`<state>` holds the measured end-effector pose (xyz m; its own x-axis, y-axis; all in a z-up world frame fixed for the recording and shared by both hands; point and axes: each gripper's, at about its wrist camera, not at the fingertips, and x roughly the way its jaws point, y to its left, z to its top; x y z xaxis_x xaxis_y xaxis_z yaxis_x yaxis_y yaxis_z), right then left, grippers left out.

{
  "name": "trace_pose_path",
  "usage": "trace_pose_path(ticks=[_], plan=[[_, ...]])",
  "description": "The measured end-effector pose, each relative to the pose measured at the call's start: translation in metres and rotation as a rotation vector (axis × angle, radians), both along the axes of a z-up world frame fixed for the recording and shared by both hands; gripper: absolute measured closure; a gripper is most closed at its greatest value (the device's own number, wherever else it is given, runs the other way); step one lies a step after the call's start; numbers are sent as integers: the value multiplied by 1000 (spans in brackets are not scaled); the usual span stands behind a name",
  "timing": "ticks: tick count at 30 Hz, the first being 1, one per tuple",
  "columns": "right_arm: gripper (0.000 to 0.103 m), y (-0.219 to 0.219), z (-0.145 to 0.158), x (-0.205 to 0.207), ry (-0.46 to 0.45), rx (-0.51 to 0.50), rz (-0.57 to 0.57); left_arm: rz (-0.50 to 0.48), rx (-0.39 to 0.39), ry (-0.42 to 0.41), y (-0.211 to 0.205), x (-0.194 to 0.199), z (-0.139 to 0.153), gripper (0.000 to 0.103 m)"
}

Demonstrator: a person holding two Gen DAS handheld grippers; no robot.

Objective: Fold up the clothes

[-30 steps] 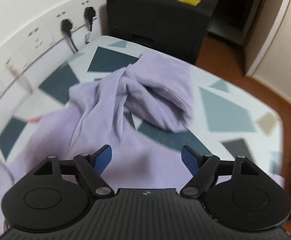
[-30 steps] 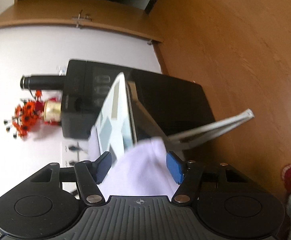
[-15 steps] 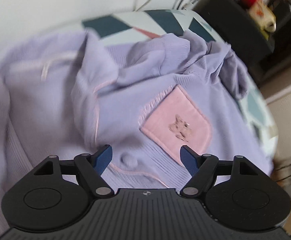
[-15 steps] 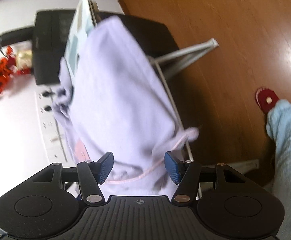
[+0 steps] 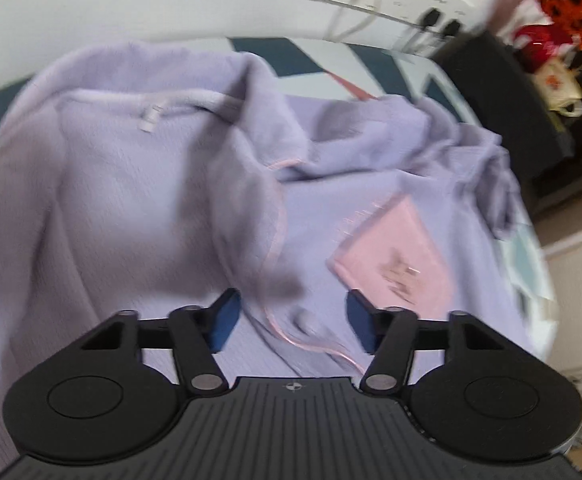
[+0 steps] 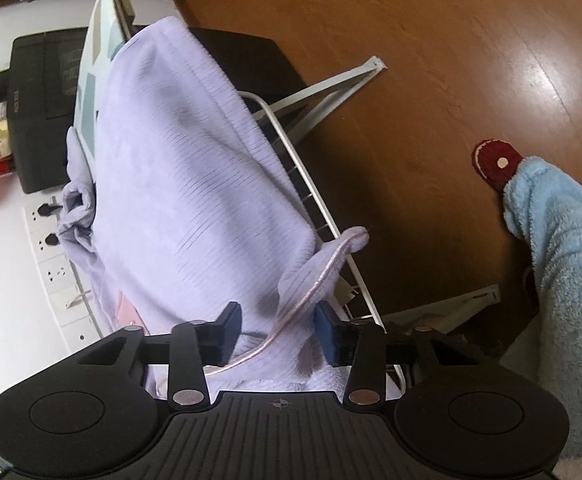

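The cardigan (image 5: 139,200) is spread crumpled over the patterned table (image 5: 395,68), one side hung over the edge (image 6: 195,184). The left tool (image 5: 289,320) is held over it with jaws closing, a pink-trimmed fold (image 5: 275,240) between the still-parted pads. The right tool (image 6: 277,330) is closing too, its pads apart around the trimmed hem (image 6: 323,276). A pink pocket (image 5: 399,256) is seen to the right.

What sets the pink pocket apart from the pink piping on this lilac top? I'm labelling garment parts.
The pocket is a flat, solid pink patch with a small dark motif; the piping is a thin pale line along an edge. The pocket lies clear of the left gripper, while the piping runs between its closing fingers. Both are pink trim on the lilac top.
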<state>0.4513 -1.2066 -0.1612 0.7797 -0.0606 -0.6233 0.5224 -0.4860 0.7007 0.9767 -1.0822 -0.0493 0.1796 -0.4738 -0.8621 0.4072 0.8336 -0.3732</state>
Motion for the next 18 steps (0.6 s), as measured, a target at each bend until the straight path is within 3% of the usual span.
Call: trace_pose_path(ticks=[2,4,6,8,15,18], plan=[[69,1,-2,-3,-1,8,-15,27,-8,2,1,4,-4,65],[69,2,-6,-6,-2,24,-31,18,-3,-9,2,5,-5,93],[70,3,-10,-8,-2,36,-46,-18,8,-28,0,6,-1,93],[82,4,-13,-9,-5,38,-58,-39,-10,-39,-3,9,7,94],[92,3,-13,-10,-8,53,-89,-120,-76,-115,-24,13,54,94],[95,-3,16,-17,-46,-47,-167,-129,-132,-137,-27,16,74,94]])
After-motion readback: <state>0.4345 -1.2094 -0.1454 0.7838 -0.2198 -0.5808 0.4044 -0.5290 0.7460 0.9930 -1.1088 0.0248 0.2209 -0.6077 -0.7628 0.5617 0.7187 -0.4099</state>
